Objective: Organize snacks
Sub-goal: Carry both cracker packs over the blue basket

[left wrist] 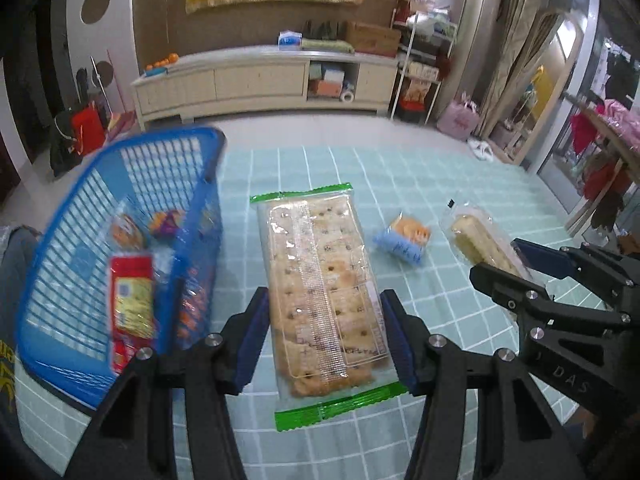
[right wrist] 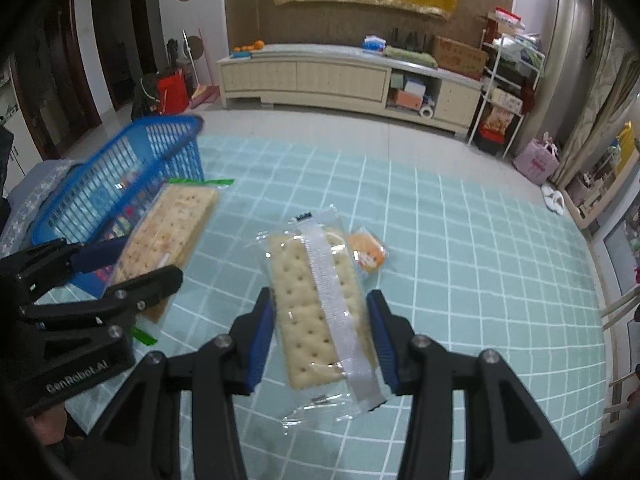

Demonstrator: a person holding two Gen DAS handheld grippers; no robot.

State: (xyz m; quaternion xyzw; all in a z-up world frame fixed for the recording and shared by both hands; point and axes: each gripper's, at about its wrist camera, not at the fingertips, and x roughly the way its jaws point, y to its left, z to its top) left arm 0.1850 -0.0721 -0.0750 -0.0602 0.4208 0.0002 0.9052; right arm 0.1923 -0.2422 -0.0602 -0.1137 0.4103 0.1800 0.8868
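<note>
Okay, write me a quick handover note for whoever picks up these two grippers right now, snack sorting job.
Left gripper: jaws shut on the long green-edged clear pack of crackers, held beside the basket.
Right gripper: jaws shut on the clear-wrapped pale cracker pack, held over the table.
Blue plastic slatted basket: sits at the left and holds a red-and-yellow packet and a few small wrapped snacks.
Turquoise checked tablecloth: one small blue-and-orange snack packet lies loose on it.
Done: some snacks are in the basket.
Left: put both held packs in the basket, then the small packet.
</note>
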